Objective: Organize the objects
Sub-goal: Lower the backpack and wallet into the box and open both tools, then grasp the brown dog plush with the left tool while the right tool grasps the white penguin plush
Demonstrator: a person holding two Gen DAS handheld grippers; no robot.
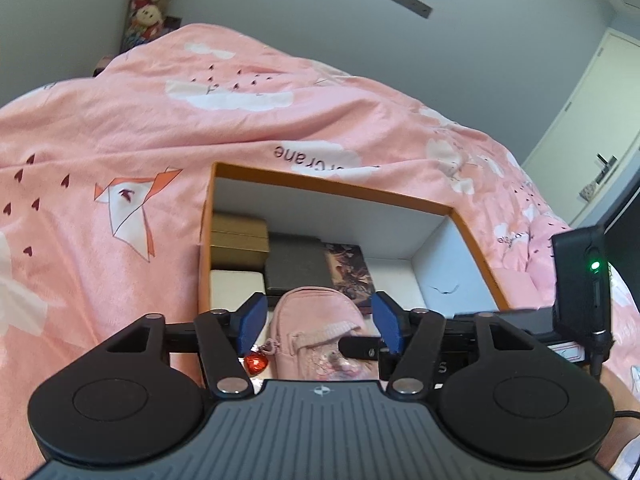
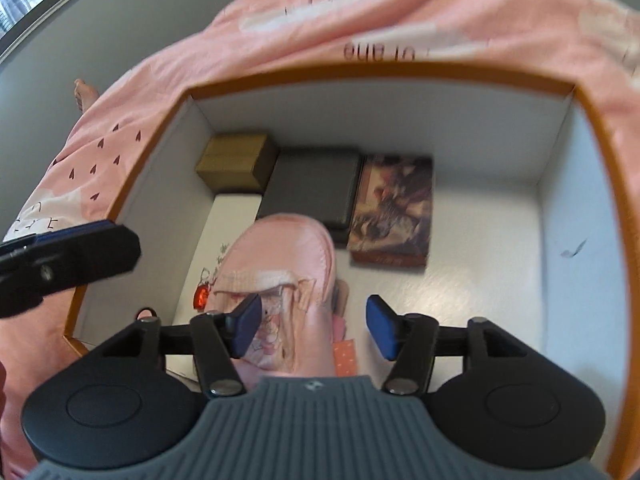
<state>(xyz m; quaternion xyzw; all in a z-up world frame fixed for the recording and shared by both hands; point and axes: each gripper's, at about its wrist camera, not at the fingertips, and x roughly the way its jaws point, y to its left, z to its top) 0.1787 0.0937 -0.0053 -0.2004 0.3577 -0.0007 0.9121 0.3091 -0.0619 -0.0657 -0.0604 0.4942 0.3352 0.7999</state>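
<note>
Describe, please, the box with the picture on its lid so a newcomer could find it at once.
Start from the orange-rimmed storage box sitting on the pink bedspread. On its white floor, small boxes line the far wall: a tan box, then a dark grey box, then the picture-lid box. It alone carries a brownish painted scene; its neighbours are plain.

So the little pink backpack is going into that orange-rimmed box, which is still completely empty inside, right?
Not empty. The right wrist view shows the orange-rimmed box already holds a tan box, a dark grey box and a picture-covered box. The pink backpack is indeed inside it.
</note>
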